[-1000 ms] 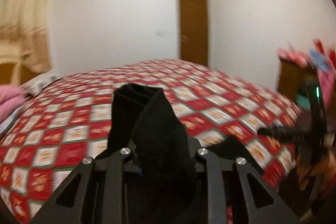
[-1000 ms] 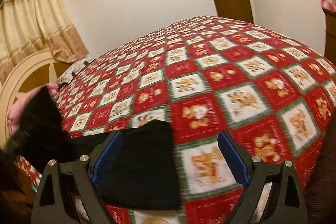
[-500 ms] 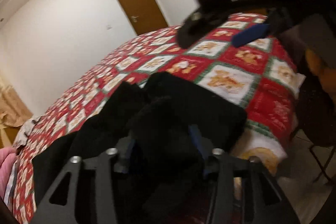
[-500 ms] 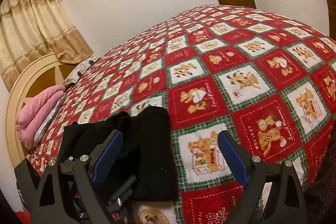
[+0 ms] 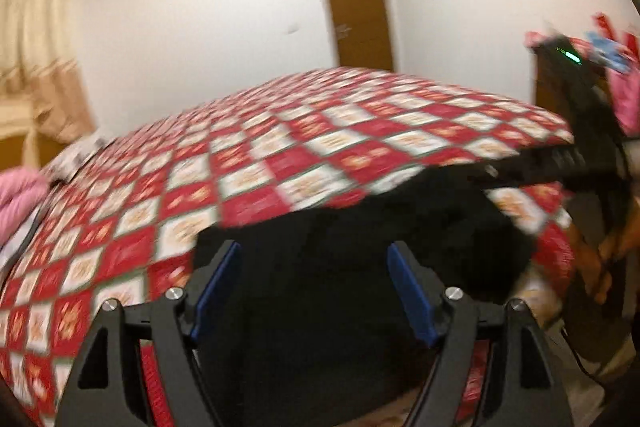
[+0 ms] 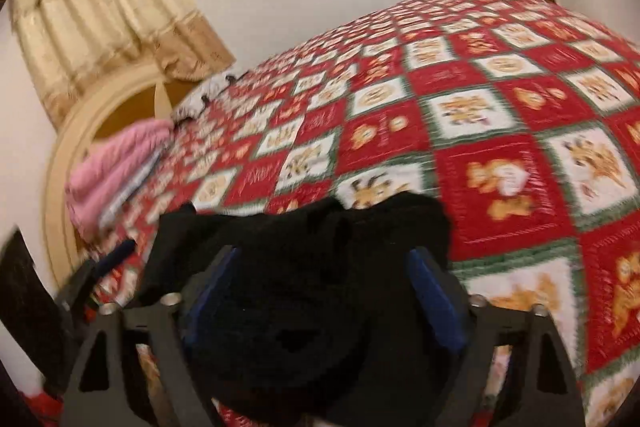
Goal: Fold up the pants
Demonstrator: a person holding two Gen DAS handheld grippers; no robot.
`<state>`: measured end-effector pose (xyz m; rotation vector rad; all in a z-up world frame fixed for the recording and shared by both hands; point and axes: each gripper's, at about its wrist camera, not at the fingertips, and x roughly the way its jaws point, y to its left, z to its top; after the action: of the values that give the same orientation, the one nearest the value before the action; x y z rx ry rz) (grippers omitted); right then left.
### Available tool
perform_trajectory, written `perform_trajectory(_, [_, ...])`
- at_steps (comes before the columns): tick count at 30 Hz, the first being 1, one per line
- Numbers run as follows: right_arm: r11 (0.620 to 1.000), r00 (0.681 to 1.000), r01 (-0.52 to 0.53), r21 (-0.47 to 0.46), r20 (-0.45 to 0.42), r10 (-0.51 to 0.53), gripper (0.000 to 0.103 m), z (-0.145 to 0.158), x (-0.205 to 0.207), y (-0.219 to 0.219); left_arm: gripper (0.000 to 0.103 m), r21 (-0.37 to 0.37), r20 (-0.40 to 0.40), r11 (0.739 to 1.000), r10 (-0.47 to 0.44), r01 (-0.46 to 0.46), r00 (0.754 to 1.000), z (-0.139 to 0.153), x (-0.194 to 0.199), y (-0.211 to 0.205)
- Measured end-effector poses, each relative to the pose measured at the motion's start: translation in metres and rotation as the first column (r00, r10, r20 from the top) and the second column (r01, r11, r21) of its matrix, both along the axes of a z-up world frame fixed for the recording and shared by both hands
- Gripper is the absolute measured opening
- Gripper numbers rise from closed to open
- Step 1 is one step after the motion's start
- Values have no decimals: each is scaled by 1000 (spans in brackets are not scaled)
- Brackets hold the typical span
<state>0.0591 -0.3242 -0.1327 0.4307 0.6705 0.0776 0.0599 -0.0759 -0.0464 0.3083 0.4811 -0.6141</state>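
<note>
Patchwork bedspread [image 5: 312,147] in red and white covers the bed. Black pants [image 5: 360,251] lie bunched at its near edge. Left gripper [image 5: 316,291], angled downward, is opening around them, pads clear. Right gripper [image 6: 324,291], angled downward, is closing with the pants [image 6: 320,267] between its jaws, not yet clamped.

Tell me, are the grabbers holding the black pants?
No. The pants lie on the bed. The left gripper is opening; the right gripper is closing round them, not pinching yet.

Bed [image 6: 500,107] with red-and-white checked quilt; black pants [image 6: 320,267] bunched at its near edge; pink bedding [image 6: 116,163] far left.
</note>
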Motion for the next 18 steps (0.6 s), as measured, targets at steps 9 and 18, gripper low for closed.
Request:
perform_trajectory(9, [977,999,10,-214,-36,-18,45,-11,0,43,83,-12,-175,990,137,-142,975,-38,25,21])
perform_trajectory(18, [981,999,-10,-192,29,16,17,24,-21,27,83,-48,-152,987,146,-155,977,-22,26,28])
